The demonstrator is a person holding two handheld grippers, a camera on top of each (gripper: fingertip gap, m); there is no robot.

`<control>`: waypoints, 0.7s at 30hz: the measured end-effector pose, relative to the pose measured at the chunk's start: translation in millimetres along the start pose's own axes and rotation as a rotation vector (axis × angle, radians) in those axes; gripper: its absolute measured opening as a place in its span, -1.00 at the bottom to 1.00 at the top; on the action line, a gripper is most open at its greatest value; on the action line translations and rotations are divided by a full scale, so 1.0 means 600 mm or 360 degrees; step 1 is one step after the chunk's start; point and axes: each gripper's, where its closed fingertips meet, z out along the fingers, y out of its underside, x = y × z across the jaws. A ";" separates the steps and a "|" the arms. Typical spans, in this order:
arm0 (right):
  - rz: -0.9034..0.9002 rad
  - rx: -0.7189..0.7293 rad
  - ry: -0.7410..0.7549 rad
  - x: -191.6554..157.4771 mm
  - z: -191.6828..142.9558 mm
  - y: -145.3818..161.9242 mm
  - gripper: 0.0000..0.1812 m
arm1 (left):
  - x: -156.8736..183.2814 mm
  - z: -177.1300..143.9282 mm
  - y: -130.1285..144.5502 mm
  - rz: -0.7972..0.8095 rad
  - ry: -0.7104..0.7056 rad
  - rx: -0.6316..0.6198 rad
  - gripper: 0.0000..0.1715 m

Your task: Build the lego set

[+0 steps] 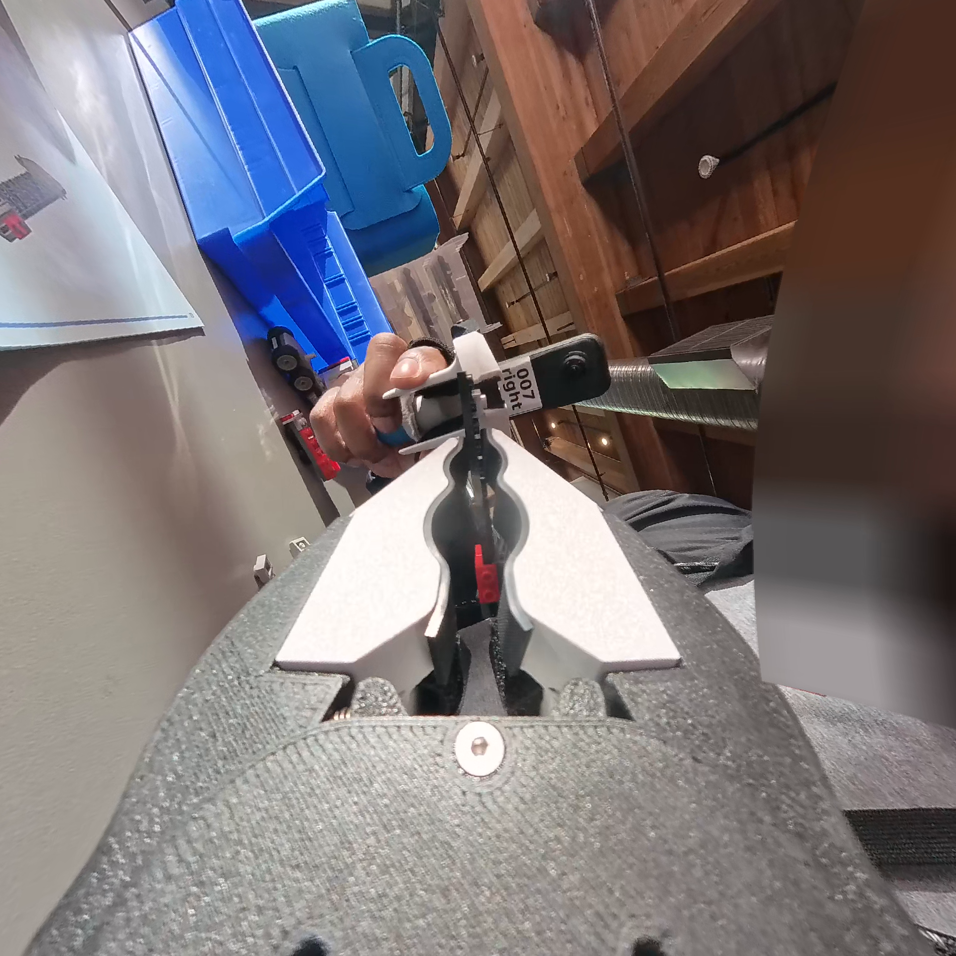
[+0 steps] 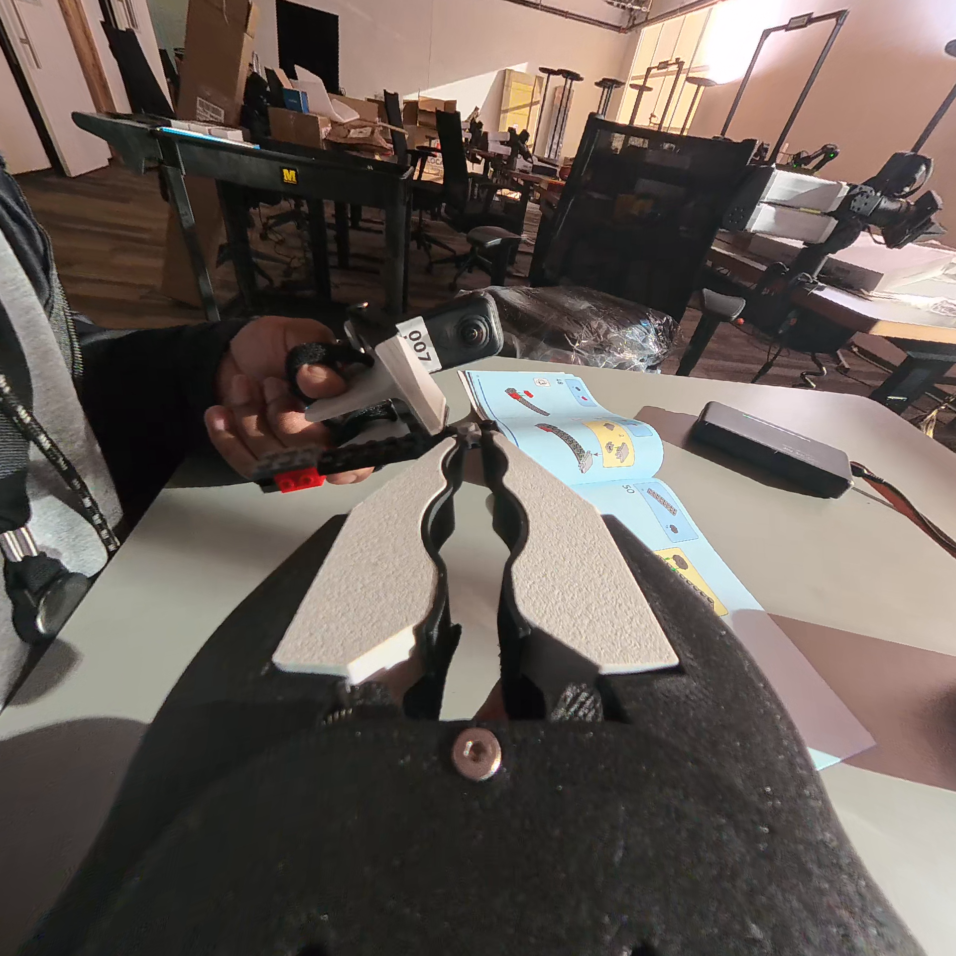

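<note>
Hanging in the air between the two grippers, the long black lego strip with a red brick near one end is lifted above the grey surface. In the right wrist view the left gripper holds this strip, and the right gripper has its jaws nearly closed on a small dark piece at the tip of the strip. The left wrist view shows the same strip end-on, running between the narrow jaws of the left gripper, with the red brick inside them.

Only the right wrist view shows the open instruction booklet and a black flat device on the surface. Only the left wrist view shows the blue bins and some loose lego parts beside them.
</note>
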 end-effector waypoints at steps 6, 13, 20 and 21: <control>0.0005 -0.0004 0.0041 0.002 0.000 0.001 -0.90 | -0.002 -0.001 -0.003 0.0002 -0.0017 0.0017 -0.95; 0.0042 0.0020 0.0060 0.002 -0.002 0.003 -0.90 | -0.004 -0.001 -0.004 0.0001 -0.0024 0.0026 -0.95; 0.0046 0.0032 0.0071 0.001 -0.002 0.003 -0.90 | -0.005 -0.002 -0.006 -0.0004 -0.0026 0.0040 -0.96; 0.0049 0.0033 0.0075 0.001 -0.002 0.004 -0.90 | -0.005 -0.002 -0.006 -0.0004 -0.0028 0.0042 -0.95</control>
